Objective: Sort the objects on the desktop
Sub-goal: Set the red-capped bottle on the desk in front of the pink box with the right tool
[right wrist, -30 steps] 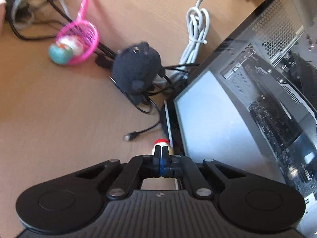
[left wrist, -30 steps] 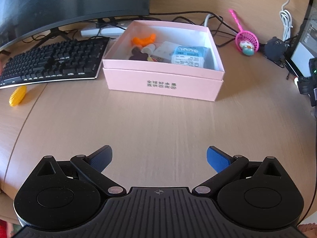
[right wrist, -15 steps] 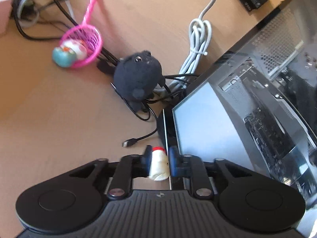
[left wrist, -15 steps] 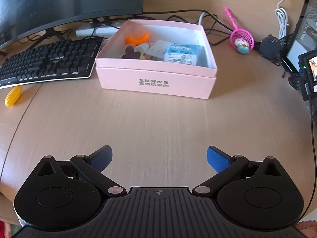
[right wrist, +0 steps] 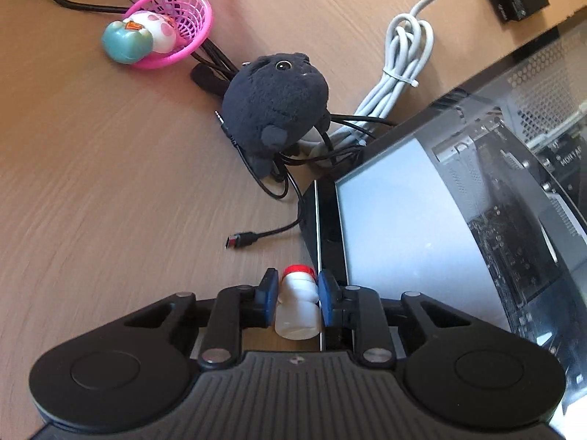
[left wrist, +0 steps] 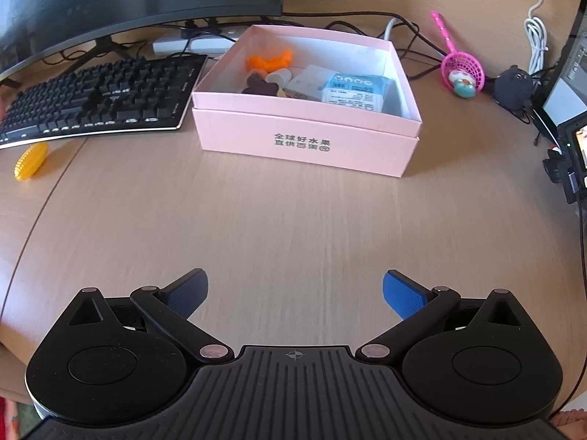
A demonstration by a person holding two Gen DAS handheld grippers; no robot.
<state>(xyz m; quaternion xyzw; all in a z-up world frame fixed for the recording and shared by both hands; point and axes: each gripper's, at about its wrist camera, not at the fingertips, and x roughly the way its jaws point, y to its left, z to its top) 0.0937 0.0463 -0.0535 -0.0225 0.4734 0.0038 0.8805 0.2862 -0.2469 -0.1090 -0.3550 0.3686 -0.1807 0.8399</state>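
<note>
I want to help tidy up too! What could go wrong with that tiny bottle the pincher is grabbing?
1. The right gripper is closing on the small red-capped bottle; it looks smooth and rounded, so it might slip or pop out.
2. It lies right beside the glass computer case, so a finger could bump it.
3. The loose black cable lies just ahead and might snag on lifting.

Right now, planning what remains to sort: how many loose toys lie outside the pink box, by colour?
Yellow: 1, corn toy
Pink: 1, net scoop
Teal-and-white: 1, figure
Dark grey: 1, plush
Total: 4
</note>
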